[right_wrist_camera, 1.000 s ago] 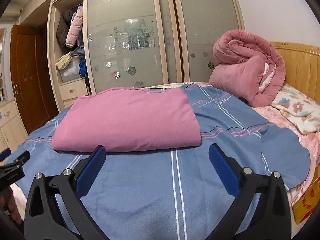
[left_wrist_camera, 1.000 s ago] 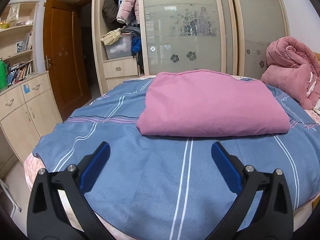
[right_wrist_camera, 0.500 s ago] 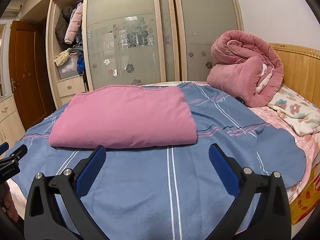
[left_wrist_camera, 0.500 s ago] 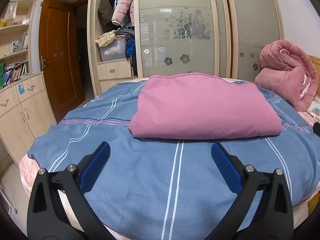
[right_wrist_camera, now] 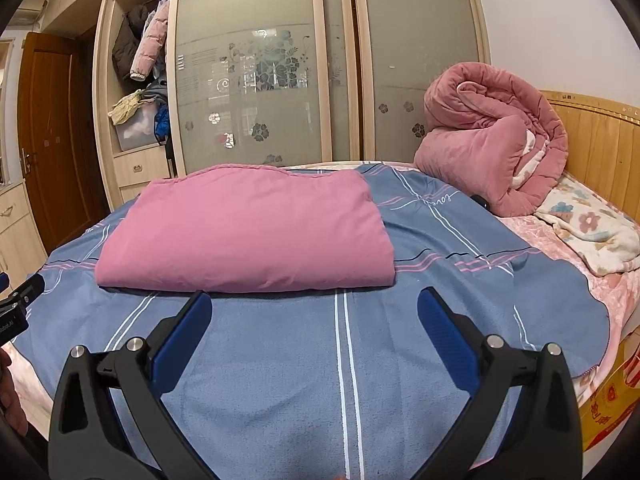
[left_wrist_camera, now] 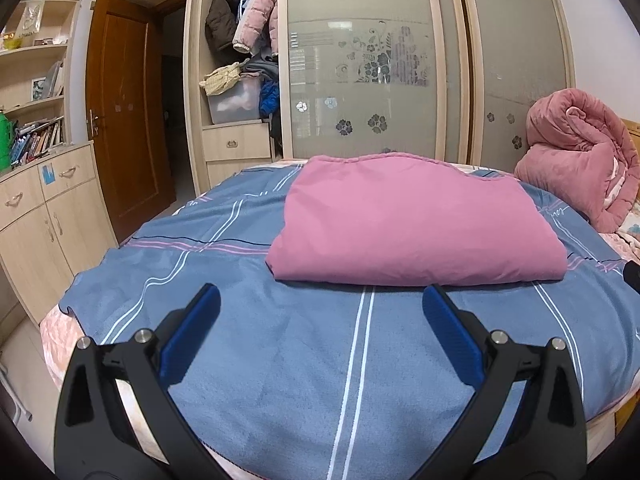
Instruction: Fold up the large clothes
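The folded pink garment (left_wrist_camera: 416, 220) lies flat on the bed, a thick rectangular bundle resting on the blue striped sheet (left_wrist_camera: 320, 352) that covers the mattress. In the right wrist view the same folded pink garment (right_wrist_camera: 248, 232) sits left of centre, its near folded edge running straight across and casting a thin shadow on the blue striped sheet (right_wrist_camera: 344, 380).

The left claw (left_wrist_camera: 320, 308) hangs above the sheet near the bed's front edge, its two blue-padded fingers spread wide with nothing between them; its tips fall just short of the garment's near edge, not touching it. The right claw (right_wrist_camera: 314, 312) is likewise spread wide and empty, pointed at the garment's near edge from just in front of it. At the far left border of the right wrist view, a black part of the left claw's body shows, with a bit of the person's hand (right_wrist_camera: 10, 396) below it.

Behind the garment, toward the headboard (right_wrist_camera: 600, 140), a rolled pink quilt (right_wrist_camera: 492, 136) is heaped at the bed's far right corner, and a floral blanket (right_wrist_camera: 592, 228) lies beside it on the pink bedding. Beyond the bed stands a wardrobe with frosted sliding doors (left_wrist_camera: 360, 72); its left section is open, with jackets (left_wrist_camera: 248, 16) hanging above a clear storage box (left_wrist_camera: 236, 100). A brown wooden door (left_wrist_camera: 120, 108) stands left of it, and a low cabinet (left_wrist_camera: 44, 216) with bookshelves above occupies the left wall
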